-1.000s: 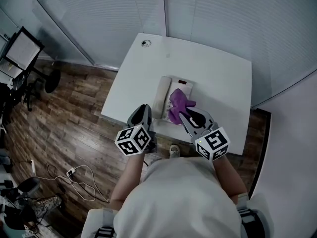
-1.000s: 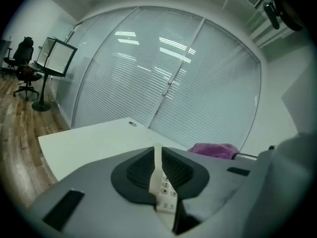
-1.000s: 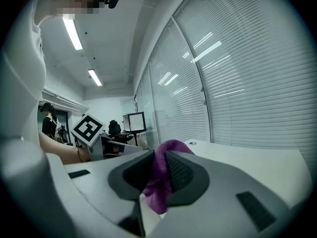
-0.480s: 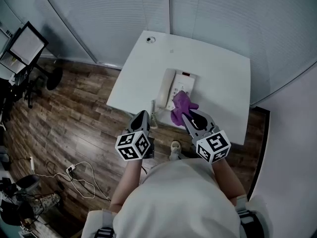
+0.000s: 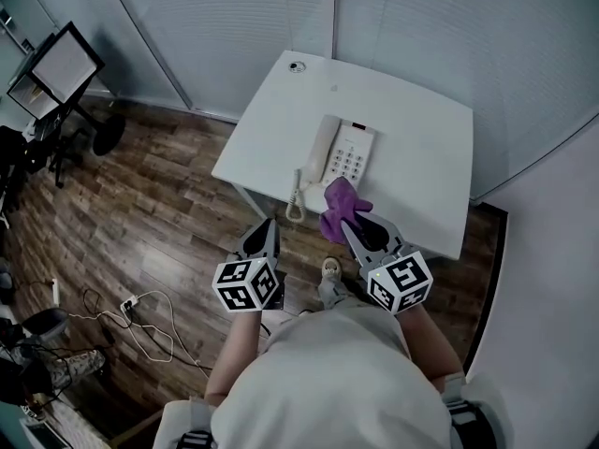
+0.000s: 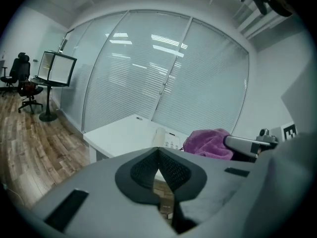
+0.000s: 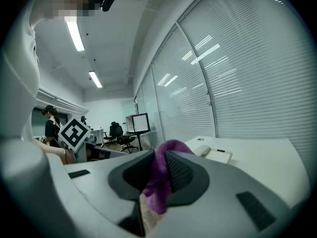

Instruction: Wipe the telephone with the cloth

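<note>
Telephone (image 5: 343, 152): white desk set, lying flat on the white table (image 5: 421, 134), towards its near edge; long axis runs from the person's side to the far side, far end leaning slightly right; handset (image 5: 322, 148) along the left side, keypad (image 5: 353, 162) on the right, small display at the far end; coiled cord (image 5: 297, 200) hanging off the near table edge.
Cloth (image 5: 338, 204): purple, bunched, just at the telephone's near right corner; contact with it cannot be told; pinched in the right gripper (image 5: 360, 224), jaws clamped on a fold.
Left gripper (image 5: 266, 230): jaws fully together, nothing between them; held off the table's near left side, above the wood floor (image 5: 140, 204).
</note>
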`<state>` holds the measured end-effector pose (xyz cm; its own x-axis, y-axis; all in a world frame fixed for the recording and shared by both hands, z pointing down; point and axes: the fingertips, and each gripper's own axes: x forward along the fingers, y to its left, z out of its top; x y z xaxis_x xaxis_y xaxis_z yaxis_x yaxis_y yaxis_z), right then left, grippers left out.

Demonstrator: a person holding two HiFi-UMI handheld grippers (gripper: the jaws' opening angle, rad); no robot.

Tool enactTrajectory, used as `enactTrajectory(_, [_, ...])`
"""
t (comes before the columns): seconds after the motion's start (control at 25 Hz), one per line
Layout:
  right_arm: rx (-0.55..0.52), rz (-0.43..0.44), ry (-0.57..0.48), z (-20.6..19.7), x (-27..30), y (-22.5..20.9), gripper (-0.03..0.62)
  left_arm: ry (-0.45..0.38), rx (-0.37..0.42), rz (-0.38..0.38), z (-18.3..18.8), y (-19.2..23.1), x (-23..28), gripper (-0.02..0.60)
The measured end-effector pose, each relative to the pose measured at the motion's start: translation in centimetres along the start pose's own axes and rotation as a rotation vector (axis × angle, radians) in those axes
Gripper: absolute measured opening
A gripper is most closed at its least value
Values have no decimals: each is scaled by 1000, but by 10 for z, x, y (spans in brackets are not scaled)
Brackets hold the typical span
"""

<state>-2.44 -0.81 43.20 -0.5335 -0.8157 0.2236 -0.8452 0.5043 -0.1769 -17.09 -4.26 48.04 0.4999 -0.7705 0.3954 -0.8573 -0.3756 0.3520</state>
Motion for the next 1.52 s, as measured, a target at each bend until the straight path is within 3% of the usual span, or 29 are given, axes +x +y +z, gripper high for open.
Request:
enactTrajectory(0.8, [-27,77,13,-25,-49,92,81,0,-2,6,-51,-17,-104,20])
enactTrajectory(1.52, [-34,124,1,-30,-58,115,81,-2,-3,6,-62,-20,-119,20])
